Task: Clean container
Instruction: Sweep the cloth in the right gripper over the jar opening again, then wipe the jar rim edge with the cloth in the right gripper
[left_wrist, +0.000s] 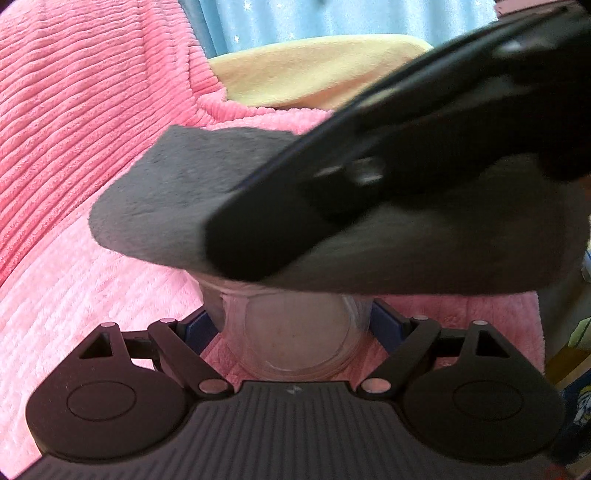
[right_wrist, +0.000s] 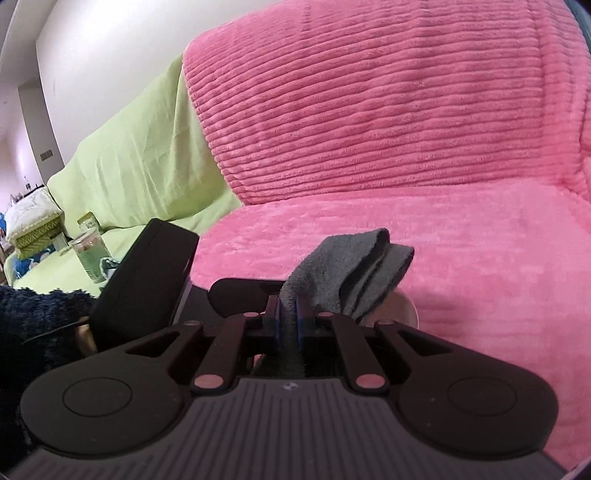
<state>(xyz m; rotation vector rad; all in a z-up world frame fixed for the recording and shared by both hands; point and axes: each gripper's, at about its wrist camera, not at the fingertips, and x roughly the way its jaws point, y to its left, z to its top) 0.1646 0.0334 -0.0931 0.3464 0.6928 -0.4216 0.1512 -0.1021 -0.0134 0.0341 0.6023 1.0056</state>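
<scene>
The left gripper (left_wrist: 295, 328) held one clear plastic container (left_wrist: 295, 343) between its two fingers, whose blue pads (left_wrist: 384, 325) pressed on both sides of its wall. The container pointed away from the camera, so the round transparent bottom faced the lens. I could not tell if anything was inside, because the bottom was cloudy and the far end was covered.

Over that far end lay one grey cloth (left_wrist: 177, 199), folded and thick. The right gripper (left_wrist: 369, 173) came across it from the upper right in the left wrist view, dark and blurred, with one finger lying on top of the cloth.

In the right wrist view, the right gripper (right_wrist: 290, 321) had its fingers drawn narrow and pinched the grey cloth (right_wrist: 351, 273) between them. The cloth stood up from the fingers in two or three folded layers and leaned to the right. Just behind it, a small part of the container rim (right_wrist: 404, 310) was visible, pale and round. The black body of the left gripper (right_wrist: 147, 280) was at the left, beside a dark blue fuzzy sleeve (right_wrist: 40, 317).

All this was above a pink ribbed blanket (right_wrist: 406, 129) that covered a seat and its backrest. To the left was a light green cover (right_wrist: 140, 158). On it stood one green-labelled jar (right_wrist: 90, 254) and, further away, one patterned box (right_wrist: 35, 229). In the left wrist view one pale yellow cushion (left_wrist: 295, 74) lay behind the pink blanket.
</scene>
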